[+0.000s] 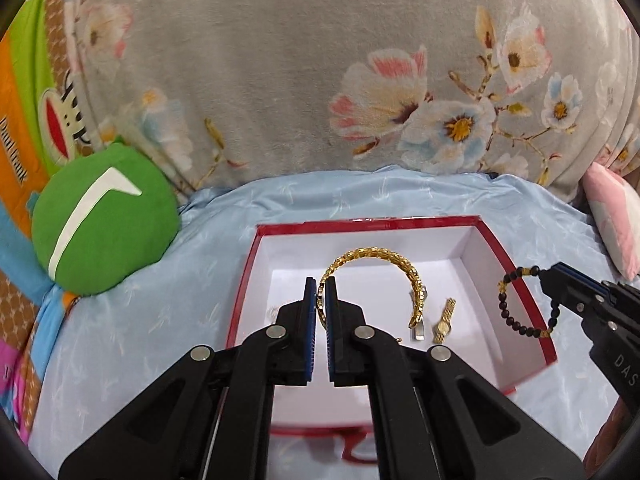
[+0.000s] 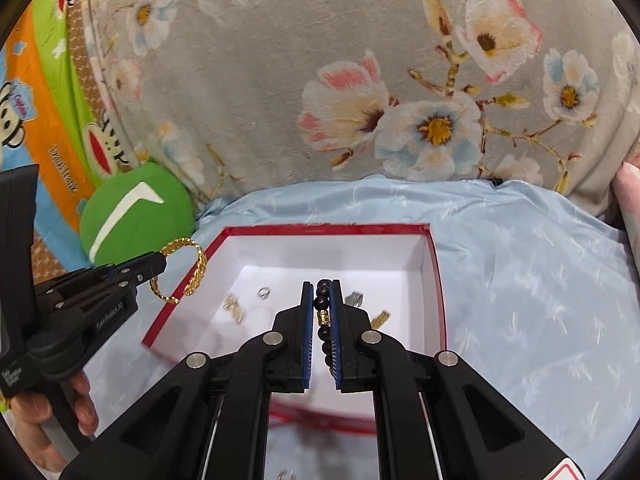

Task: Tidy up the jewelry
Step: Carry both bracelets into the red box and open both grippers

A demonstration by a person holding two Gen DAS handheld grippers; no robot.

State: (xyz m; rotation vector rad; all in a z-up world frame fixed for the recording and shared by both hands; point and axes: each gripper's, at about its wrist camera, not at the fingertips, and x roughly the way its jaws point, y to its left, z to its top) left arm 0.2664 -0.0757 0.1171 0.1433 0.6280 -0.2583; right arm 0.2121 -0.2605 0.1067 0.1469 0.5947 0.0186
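Far left: a green round cushion resting on the light blue bedspread, well clear of the red-rimmed white box. Bare bedspread between cushion and box, more of it right of the box in the right wrist view.

Left gripper raised over the box's left part, jaws clenched on a gold chain bracelet. Bracelet arching up and over to the right from the jaws, its free end hanging down toward the box floor; from the right wrist view, seen as a loop hanging beside the box's left rim.

On the white floor of the box: a small gold watch lying tilted, long axis running near to far, plus a ring and other small pieces too blurred to name.

Right gripper over the box's right part, jaws clenched on a dark beaded bracelet, beads lined up along the jaws with one gold bead among them. Loop hanging leftward from the gripper, across the box's right rim.

Behind everything, a grey floral blanket rising like a wall.
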